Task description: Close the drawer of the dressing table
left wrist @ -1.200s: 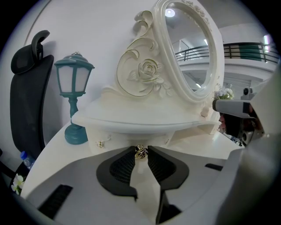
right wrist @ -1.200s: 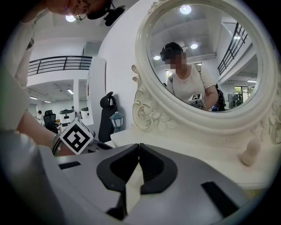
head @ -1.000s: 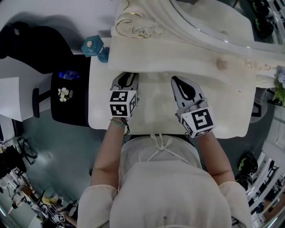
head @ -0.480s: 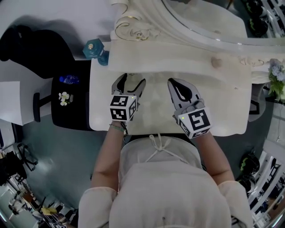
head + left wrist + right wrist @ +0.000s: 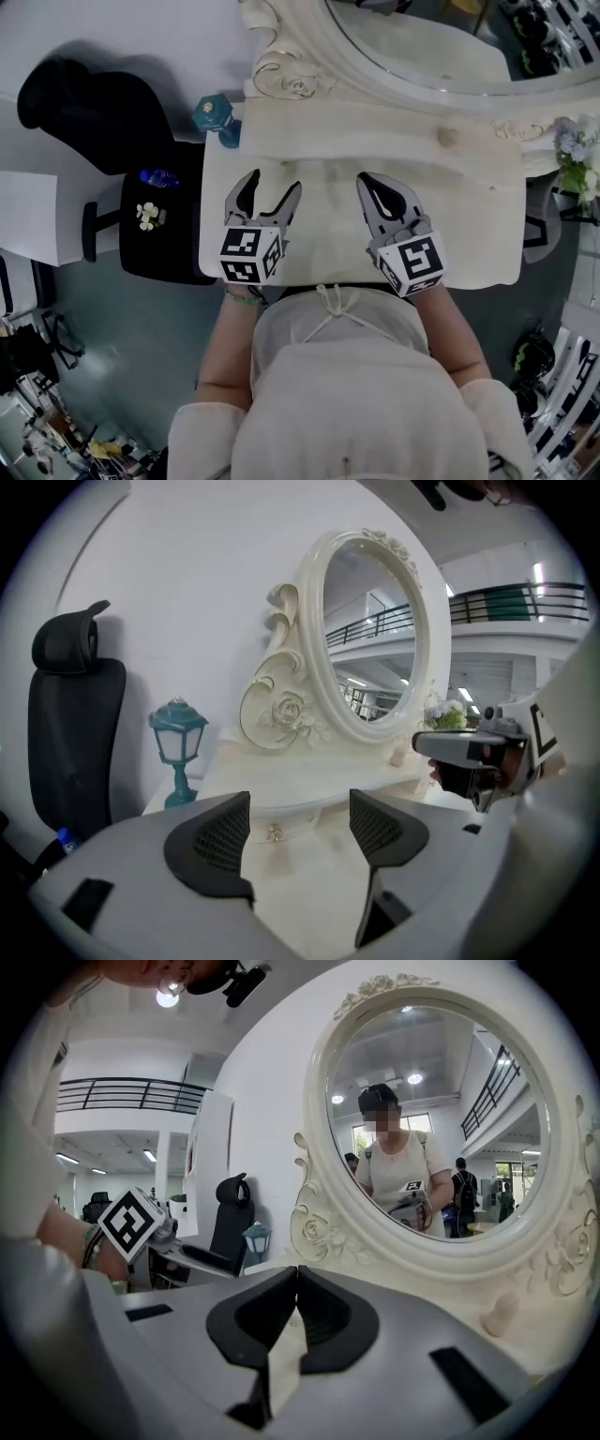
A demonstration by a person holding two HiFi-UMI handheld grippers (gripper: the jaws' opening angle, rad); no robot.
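The cream dressing table (image 5: 469,234) with its oval mirror (image 5: 422,47) stands in front of me. In the left gripper view its small drawer (image 5: 305,819) with a gold knob (image 5: 274,833) sits flush under the raised shelf. My left gripper (image 5: 274,184) hangs above the tabletop, a little back from the drawer. Its jaws are opening, and nothing is between the pads (image 5: 220,836). To its right, my right gripper (image 5: 364,179) is shut on nothing, its tips meeting in its own view (image 5: 296,1271).
A teal lantern lamp (image 5: 214,114) stands at the table's left end. Beside it are a black office chair (image 5: 94,122) and a black stool (image 5: 159,253) bearing a bottle. A cream peg (image 5: 448,138) sits on the shelf. Flowers (image 5: 572,155) are at the far right.
The left gripper's jaws went from nearly shut at the drawer to wide open, and it lifted back toward me. The right gripper also drew back a little.
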